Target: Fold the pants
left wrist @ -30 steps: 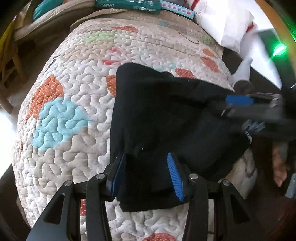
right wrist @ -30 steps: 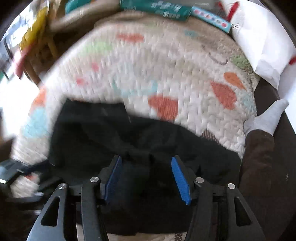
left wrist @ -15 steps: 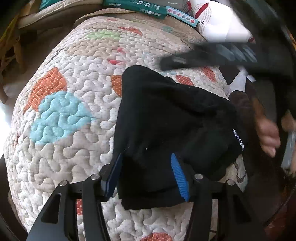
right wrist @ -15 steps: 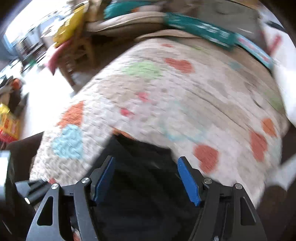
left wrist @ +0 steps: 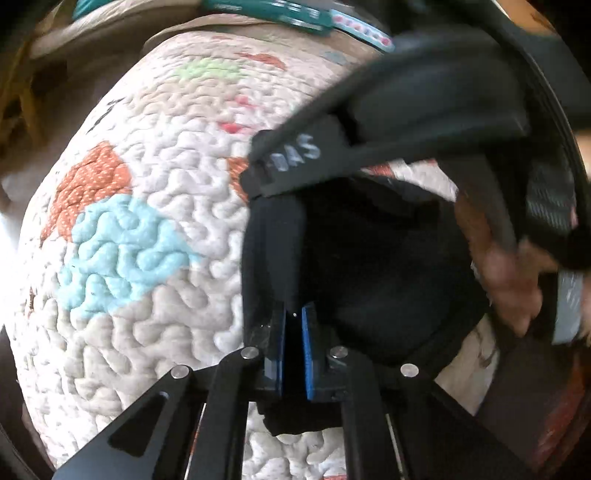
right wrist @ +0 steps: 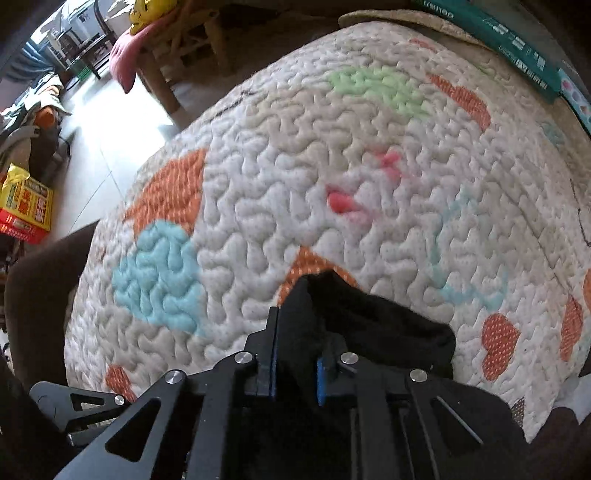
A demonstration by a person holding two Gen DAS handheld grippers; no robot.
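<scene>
Each camera sits just behind its own fingers and looks forward and down along them, very close to the quilt (left wrist: 155, 325). The left wrist view faces across the quilt toward the green box (left wrist: 266, 9) at its far edge. The right wrist view faces the same way, with the floor (right wrist: 107, 133) at its left. Both share the quilt, its blue patch (right wrist: 159, 273) and the black pants (left wrist: 376, 266).
</scene>
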